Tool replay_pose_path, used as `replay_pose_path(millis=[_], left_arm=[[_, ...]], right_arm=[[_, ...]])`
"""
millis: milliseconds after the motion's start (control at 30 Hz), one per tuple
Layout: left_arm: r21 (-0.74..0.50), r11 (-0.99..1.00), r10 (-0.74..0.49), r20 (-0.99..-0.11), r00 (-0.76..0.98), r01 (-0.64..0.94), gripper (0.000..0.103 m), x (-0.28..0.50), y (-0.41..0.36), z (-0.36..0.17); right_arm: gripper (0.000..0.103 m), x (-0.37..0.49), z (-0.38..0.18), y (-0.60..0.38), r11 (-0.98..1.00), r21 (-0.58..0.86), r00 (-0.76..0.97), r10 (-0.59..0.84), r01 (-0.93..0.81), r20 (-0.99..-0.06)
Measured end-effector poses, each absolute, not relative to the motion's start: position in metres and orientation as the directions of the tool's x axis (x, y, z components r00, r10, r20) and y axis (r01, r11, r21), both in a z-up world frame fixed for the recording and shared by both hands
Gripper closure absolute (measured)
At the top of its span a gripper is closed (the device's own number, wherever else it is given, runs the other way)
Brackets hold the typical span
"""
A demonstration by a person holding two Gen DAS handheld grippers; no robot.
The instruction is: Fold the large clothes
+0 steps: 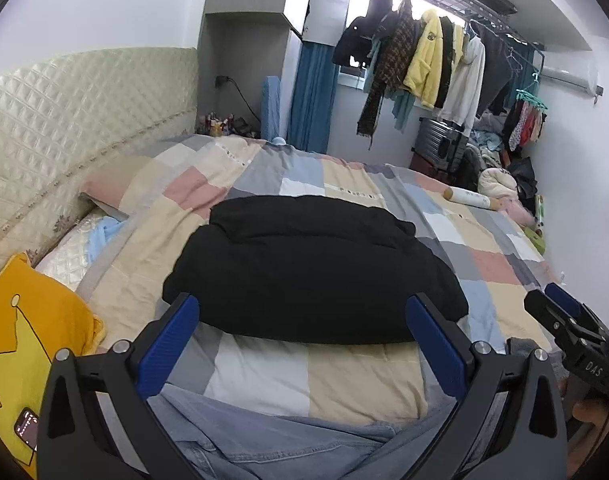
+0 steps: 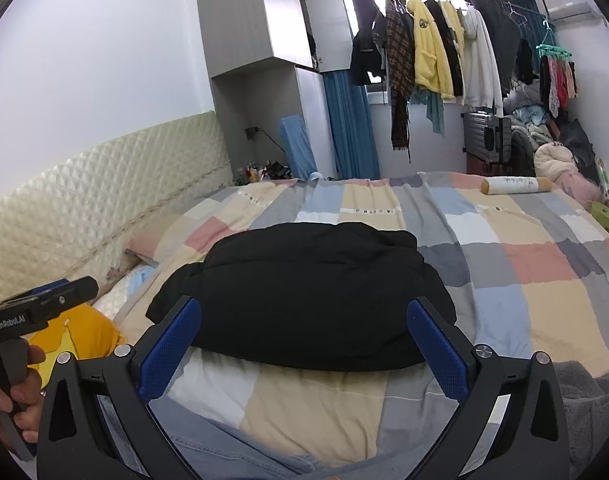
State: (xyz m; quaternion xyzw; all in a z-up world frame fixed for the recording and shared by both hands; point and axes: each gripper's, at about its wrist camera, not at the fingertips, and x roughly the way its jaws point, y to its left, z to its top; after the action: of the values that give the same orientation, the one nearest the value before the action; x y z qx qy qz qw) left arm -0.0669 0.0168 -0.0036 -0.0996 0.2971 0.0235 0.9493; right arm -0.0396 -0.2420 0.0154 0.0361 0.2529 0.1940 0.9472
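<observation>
one black garment (image 1: 304, 268) lies folded into a thick rounded bundle on the middle of the bed (image 1: 344, 384), on a patchwork cover of grey, beige, pink, blue and white squares. two hand-held grippers are in view. the left hand-held gripper (image 1: 302, 336) has its two blue ribbed fingers (image 1: 168, 344) spread wide apart, empty, just short of the bundle's near edge. the right hand-held gripper (image 2: 304, 338) is likewise spread wide and holds nothing. a light blue denim garment (image 1: 272, 440) lies at the bed's near edge, partly cut off by the frame. one quilted cream headboard (image 1: 64, 120) stands on the left. one yellow cushion (image 1: 20, 344) is partly cropped. one rail of hanging clothes (image 2: 444, 52) fills the far wall; its individual items overlap and are hard to count.
</observation>
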Motion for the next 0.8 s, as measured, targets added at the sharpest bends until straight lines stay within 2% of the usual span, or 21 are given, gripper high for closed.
replay_pose_path(millis=[800], left_arm=[[-0.147, 0.982, 0.011, -0.590, 0.807, -0.121, 0.000, -0.068, 0.013, -0.003]], right_arm=[[0.000, -0.041, 0.025, -0.244, 0.928, 0.170, 0.803, 0.373, -0.332, -0.465]])
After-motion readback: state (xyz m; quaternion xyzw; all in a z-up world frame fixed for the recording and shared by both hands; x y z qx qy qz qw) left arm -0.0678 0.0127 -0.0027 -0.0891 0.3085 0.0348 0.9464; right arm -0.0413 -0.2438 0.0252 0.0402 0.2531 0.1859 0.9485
